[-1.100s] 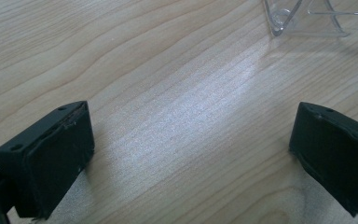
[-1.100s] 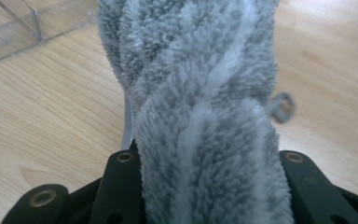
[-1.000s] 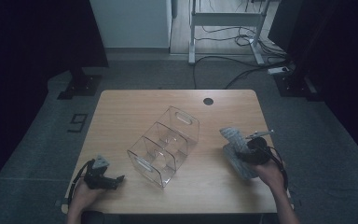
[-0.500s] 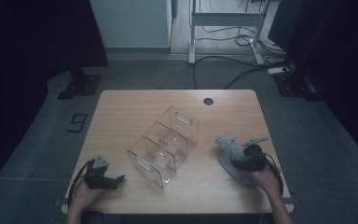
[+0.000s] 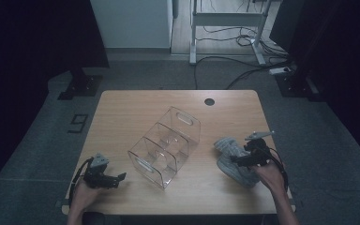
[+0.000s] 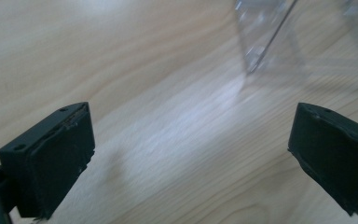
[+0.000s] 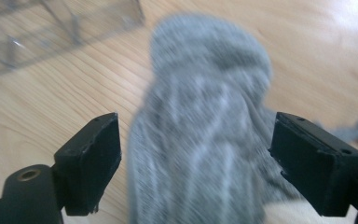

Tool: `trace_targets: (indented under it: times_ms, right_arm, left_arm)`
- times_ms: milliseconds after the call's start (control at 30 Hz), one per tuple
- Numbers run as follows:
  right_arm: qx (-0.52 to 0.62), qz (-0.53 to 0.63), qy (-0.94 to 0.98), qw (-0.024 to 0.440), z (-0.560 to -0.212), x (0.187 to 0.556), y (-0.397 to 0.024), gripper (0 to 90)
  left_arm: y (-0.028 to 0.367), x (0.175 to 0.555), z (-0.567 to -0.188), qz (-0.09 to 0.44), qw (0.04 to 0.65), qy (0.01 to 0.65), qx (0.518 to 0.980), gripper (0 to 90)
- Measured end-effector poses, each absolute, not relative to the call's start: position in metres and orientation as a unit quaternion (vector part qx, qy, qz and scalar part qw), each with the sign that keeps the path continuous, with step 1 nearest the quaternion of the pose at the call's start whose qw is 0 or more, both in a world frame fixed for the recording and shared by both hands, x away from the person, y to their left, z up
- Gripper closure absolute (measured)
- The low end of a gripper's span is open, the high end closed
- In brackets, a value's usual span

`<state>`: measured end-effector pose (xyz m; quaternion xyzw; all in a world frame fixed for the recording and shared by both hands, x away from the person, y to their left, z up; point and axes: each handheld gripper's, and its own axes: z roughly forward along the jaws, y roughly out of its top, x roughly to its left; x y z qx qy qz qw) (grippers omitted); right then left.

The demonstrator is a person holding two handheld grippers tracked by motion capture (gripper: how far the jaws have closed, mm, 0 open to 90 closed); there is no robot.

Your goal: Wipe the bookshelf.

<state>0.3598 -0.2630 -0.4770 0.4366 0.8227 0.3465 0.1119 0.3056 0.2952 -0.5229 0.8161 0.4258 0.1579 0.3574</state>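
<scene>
1. High view: a clear divided organiser (image 5: 165, 146) stands slantwise in the middle of the wooden table (image 5: 122, 112), and none of its compartments appears to hold anything. The grey knitted sock (image 5: 232, 159) lies on the table at centre right of the frame, just right of the organiser and apart from it. The right gripper (image 5: 236, 159) rests over the sock's right part. The left gripper (image 5: 119, 178) sits at lower left of the frame on bare wood, near the organiser's near corner.

2. Left gripper view: its two black jaws stand wide apart with nothing but wood grain between them. A corner of the organiser (image 6: 265, 42) shows at upper right of the frame.

3. Right gripper view: the sock (image 7: 205, 130) fills the middle of the frame, somewhat blurred, between the jaws. They have just been opening, and a gap seems to show on each side, so they look spread and not pressing on it. The organiser (image 7: 60, 28) lies at upper left.

4. Progress, as a judgement: the sock is set down beside the organiser, not inside, so putting it in a compartment is left, if that is the aim.

5. Against the earlier frames: a second ago the sock hung higher in the frame, pinched by the right gripper; now it lies lower, flat on the table, and is let go. The left gripper has hardly shifted.
</scene>
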Motion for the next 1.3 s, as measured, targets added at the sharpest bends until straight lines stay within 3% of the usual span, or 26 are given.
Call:
trace_targets:
  times_ms: [400,1300]
  right_arm:
    - [0.371,0.392,0.839,0.072,-0.462,0.375,-0.215,13.5]
    - [0.308,0.437,0.844,0.038,-0.441,0.44,-0.145,15.8]
  left_arm:
    - [0.273,0.304,-0.504,0.166,0.397,0.404,0.807,0.0]
    - [0.242,0.317,-0.506,0.157,0.387,0.386,0.823,0.0]
